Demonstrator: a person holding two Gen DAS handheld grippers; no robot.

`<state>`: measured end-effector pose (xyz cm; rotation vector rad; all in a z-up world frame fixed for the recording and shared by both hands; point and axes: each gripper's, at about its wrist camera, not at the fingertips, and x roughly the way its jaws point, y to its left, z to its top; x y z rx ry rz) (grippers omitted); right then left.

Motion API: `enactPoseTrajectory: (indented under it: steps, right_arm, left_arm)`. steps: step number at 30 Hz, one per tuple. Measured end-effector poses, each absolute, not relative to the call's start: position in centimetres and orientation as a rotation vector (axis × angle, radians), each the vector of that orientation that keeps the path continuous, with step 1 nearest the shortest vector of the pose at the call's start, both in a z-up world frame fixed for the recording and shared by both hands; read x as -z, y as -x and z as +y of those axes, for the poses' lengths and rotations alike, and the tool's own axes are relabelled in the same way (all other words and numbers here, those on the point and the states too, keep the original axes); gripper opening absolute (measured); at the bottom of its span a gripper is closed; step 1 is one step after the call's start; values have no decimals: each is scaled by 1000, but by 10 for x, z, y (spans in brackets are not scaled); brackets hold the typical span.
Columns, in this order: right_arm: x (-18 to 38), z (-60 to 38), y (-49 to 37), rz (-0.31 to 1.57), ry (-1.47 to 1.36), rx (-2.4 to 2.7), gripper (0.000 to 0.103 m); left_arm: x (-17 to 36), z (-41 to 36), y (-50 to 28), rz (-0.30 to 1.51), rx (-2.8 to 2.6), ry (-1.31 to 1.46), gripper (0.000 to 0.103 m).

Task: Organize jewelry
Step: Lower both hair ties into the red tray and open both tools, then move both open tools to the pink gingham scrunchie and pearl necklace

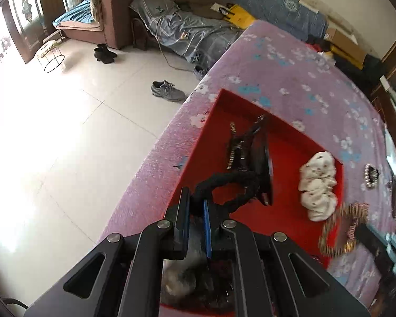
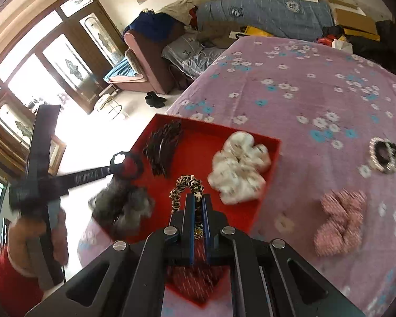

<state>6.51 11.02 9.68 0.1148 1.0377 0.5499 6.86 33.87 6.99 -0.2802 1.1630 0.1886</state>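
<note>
Left gripper (image 1: 196,212) is clamped tight on a black hair tie (image 1: 231,185), the loop dangling out past the fingertips over the red tray (image 1: 285,219). Right gripper (image 2: 198,206) is pinched shut on a leopard scrunchie (image 2: 185,188), also hanging over the tray. Both point steeply down at it.

In the right wrist view you can see the left gripper from the side w/ the tie at its tip, plus the person's hand (image 2: 30,235) wrapped around the handle and a red sleeve (image 2: 10,285) below it. Pretty blurry tbh.

Surface is a bed w/ a pink floral sheet (image 2: 316,84). Pale tiled floor (image 1: 66,145) beside it, a grey sneaker (image 1: 167,91) and black boots (image 1: 104,52) on it, a pink sofa (image 2: 145,60) and a blue-covered couch (image 2: 264,13) further back, big wood-framed windows (image 2: 39,74) on the left.

Tray sits near the bed's edge. In it: a dark claw clip (image 2: 162,146) at the far side, a white scrunchie (image 2: 237,169) by the right wall, a grey fuzzy thing (image 2: 124,208) at the near left corner, and a red patterned piece (image 2: 195,282) under the right gripper, can't tell what exactly.

Outside the tray on the sheet: a pink scrunchie (image 2: 340,222) just right of it, and a beaded black tie (image 2: 384,157) further right.
</note>
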Motion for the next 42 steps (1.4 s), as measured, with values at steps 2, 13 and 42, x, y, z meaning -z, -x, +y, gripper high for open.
enactPoseTrajectory:
  steps: [2, 13, 42]
  right_arm:
    - [-90, 128, -86, 1048, -113, -542, 7]
    - [-38, 181, -154, 1135, -66, -507, 7]
    - [-84, -16, -16, 1017, -161, -444, 37]
  left_arm:
    - [-62, 342, -71, 1181, -188, 287, 9]
    - [-82, 349, -42, 1131, -156, 396, 31]
    - [-151, 202, 65, 959, -224, 315, 44]
